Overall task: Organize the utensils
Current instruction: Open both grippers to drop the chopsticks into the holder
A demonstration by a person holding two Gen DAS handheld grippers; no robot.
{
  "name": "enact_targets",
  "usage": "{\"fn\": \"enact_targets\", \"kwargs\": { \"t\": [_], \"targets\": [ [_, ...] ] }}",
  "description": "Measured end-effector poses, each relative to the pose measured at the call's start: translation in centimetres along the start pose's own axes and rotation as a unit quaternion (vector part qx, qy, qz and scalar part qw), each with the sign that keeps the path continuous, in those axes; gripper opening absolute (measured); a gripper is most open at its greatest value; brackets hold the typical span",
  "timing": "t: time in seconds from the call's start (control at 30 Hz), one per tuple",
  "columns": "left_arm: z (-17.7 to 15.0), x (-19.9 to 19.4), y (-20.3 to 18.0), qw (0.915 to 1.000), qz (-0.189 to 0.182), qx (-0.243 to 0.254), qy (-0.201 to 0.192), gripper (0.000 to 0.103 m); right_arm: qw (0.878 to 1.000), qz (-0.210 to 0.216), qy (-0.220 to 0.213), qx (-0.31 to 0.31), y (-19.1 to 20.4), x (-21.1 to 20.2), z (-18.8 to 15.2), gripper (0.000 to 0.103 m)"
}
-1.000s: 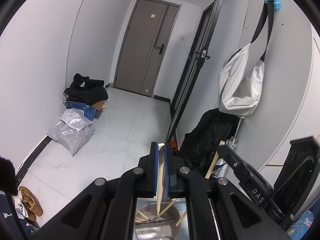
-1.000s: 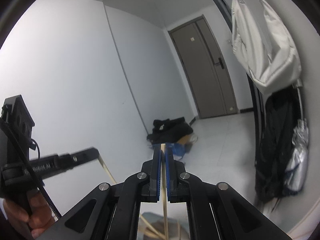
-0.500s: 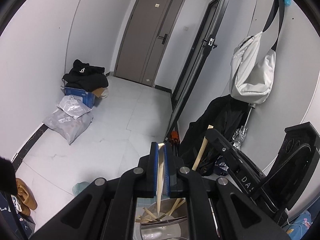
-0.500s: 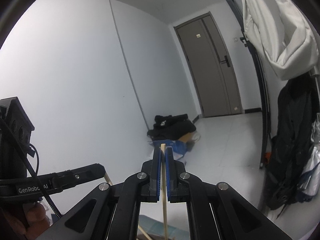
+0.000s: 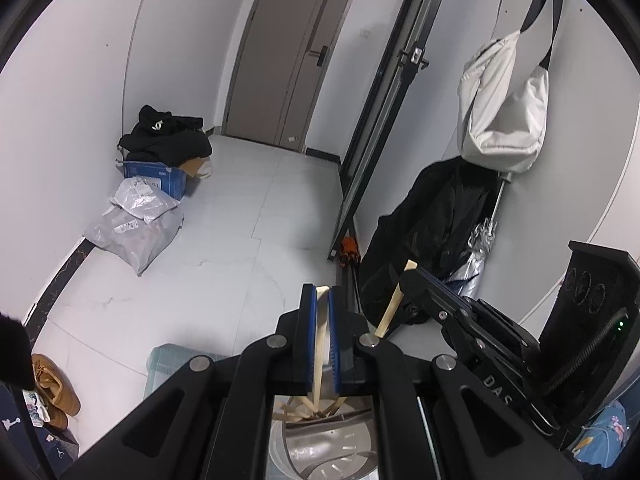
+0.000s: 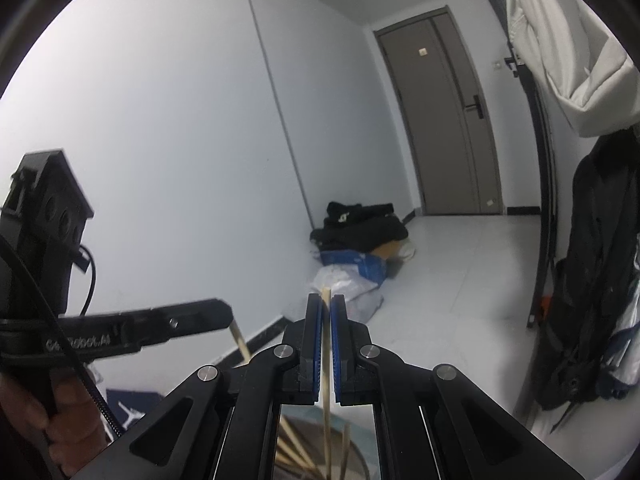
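Both chopsticks are lower than they were a second ago. In the left view the stick (image 5: 320, 344) sits with its tip down among the loose ones in the steel cup (image 5: 320, 440), and far more of that cup shows under the camera now than a second back. On the right, the floor and the bags by the wall have come up into frame, so that rig has tipped down too. My read is that we're at the drop-in step, both sticks about lined up over the cup and close to release.

Left claw (image 5: 322, 332) – blue pads pinched in on its stick, which stands nearly upright and pokes out just past the pads. There's a sliver of gap on one side, so the grip looks light.

Right claw (image 6: 326, 340) – pads pressed tight on the other stick (image 6: 327, 360), whose lower end runs down toward the cup rim (image 6: 352, 456). I can't tell if it's touching bottom.

The door (image 5: 288, 52) and the white bag (image 5: 504, 108) are background.
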State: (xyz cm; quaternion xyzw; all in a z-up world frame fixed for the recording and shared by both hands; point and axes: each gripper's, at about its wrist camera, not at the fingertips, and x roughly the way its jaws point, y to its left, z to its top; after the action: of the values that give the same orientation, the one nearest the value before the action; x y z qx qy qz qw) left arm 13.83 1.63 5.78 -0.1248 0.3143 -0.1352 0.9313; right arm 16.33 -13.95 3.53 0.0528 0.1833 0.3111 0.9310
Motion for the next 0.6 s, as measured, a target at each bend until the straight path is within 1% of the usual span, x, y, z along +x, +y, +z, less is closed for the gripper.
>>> {"fn": "enact_targets", "kwargs": {
  "t": [0.2, 0.43, 0.5, 0.53, 0.57, 0.6],
  "targets": [
    [-0.8, 0.4, 0.0, 0.9998, 0.001, 0.0, 0.019, 0.003, 0.999, 0.005, 0.026, -0.018, 0.8, -0.8, -1.5, 0.004],
    [-0.9, -0.2, 0.1, 0.9994, 0.0, -0.008, 0.034, 0.003, 0.998, 0.016, 0.063, -0.013, 1.3, -1.4, -2.8, 0.006],
    [-1.0, -0.6, 0.0, 0.9995, 0.008, -0.005, 0.032, 0.006, 0.998, 0.015, 0.067, -0.009, 1.3, -1.9, -3.0, 0.007],
    [-1.0, -1.0, -0.1, 0.9994, 0.017, -0.004, 0.029, 0.01, 0.998, 0.013, 0.067, -0.006, 1.3, -2.2, -3.0, 0.007],
    [-1.0, -1.4, -0.1, 0.9994, 0.022, -0.004, 0.026, 0.017, 0.998, 0.008, 0.065, -0.003, 1.3, -2.6, -3.0, 0.008],
    [-1.1, -1.7, 0.0, 0.9994, 0.025, -0.006, 0.023, 0.021, 0.998, 0.007, 0.064, 0.0, 1.3, -2.9, -3.1, 0.01]
  ]
}}
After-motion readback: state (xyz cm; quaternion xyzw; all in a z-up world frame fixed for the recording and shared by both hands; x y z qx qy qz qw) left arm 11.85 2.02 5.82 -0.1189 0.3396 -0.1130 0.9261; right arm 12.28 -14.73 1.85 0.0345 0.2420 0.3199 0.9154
